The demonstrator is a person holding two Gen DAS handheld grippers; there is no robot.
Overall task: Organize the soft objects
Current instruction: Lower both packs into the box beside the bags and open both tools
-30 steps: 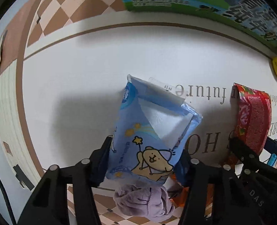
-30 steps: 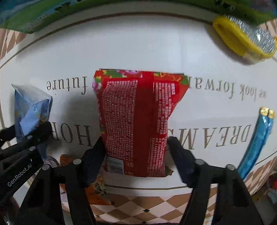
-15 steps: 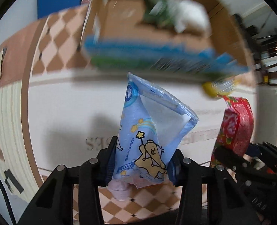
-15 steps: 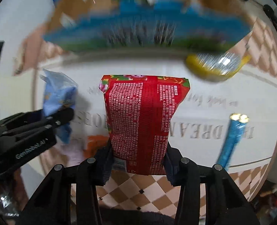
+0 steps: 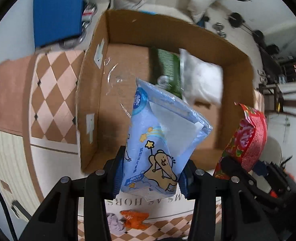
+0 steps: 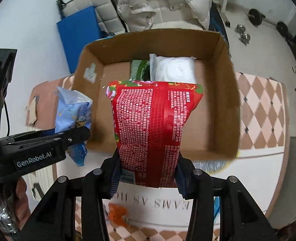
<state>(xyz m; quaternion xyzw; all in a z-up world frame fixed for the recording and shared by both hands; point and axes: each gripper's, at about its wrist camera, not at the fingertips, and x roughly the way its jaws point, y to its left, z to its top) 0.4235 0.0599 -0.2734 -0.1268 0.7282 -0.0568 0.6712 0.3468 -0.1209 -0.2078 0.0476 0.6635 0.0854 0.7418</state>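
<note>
My left gripper is shut on a light blue tissue pack with a cartoon bear, held up in front of an open cardboard box. My right gripper is shut on a red flowered tissue pack, held above the near wall of the same box. The blue pack and the left gripper also show at the left of the right wrist view. The red pack shows at the right of the left wrist view. A white soft pack and a green pack lie inside the box at its far wall.
The box stands on a checkered mat beyond a white round mat with lettering. An orange item and a purple cloth lie on the mat below. A yellow foil pack lies by the box's near wall. A white jacket lies behind.
Both grippers have risen from the white mat with their packs and tipped forward. The cardboard box has come into full view ahead.
</note>
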